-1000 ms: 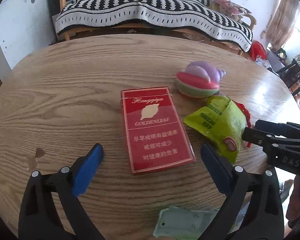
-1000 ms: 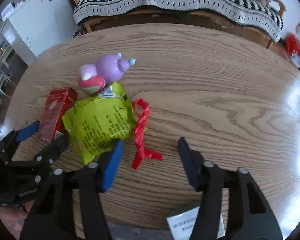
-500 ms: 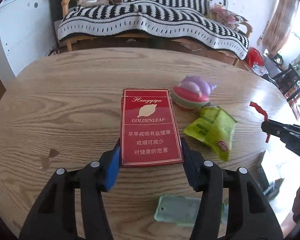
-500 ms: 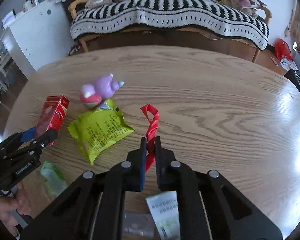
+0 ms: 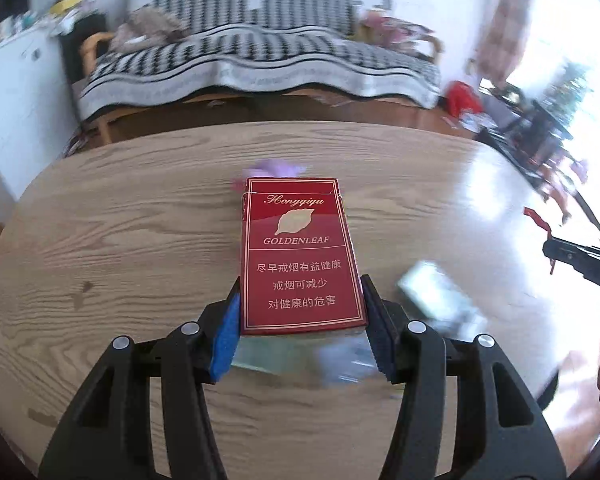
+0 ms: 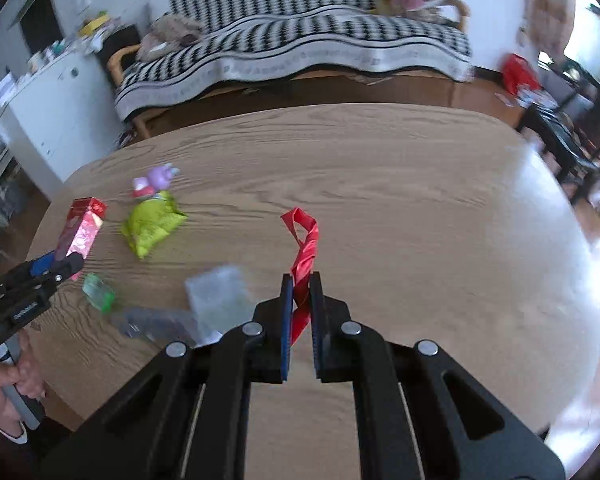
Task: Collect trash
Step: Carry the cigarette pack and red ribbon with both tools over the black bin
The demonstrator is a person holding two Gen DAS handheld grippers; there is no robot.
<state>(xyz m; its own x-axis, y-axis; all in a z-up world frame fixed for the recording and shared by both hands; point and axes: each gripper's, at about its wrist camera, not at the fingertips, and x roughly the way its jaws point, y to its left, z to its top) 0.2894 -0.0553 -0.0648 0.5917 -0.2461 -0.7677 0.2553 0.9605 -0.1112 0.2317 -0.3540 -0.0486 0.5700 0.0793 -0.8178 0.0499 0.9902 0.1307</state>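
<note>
Both pairs of jaws are closed on trash. The left gripper [image 5: 300, 320] clamps a red pack [image 5: 300, 252] by its long sides near the bottom end, its printed face up, held clear above the table [image 5: 140, 220]. The right gripper [image 6: 299, 300] pinches a red strip [image 6: 304, 248] low down, so the twisted upper part stands up and folds over above the fingertips, over the middle of the table toward its near edge.

The pack looks like a stiff, light card box: flat parallel sides suit the pads, and it should stay square in the grip, though a hard squeeze could dent it if it is empty. The strip looks like thin, glossy film, nearly weightless and limp. It may slip through smooth pads, so a bunched or twisted part is the better place to hold it.

Left on the table are a green bag [image 6: 152, 226] and a purple toy [image 6: 156, 180] near the left edge, and a small green scrap [image 6: 98, 294] and clear wrappers [image 6: 216, 296] near the near edge. These are blurred. The bag should be soft and crinkly, best pinched at a sealed edge.
</note>
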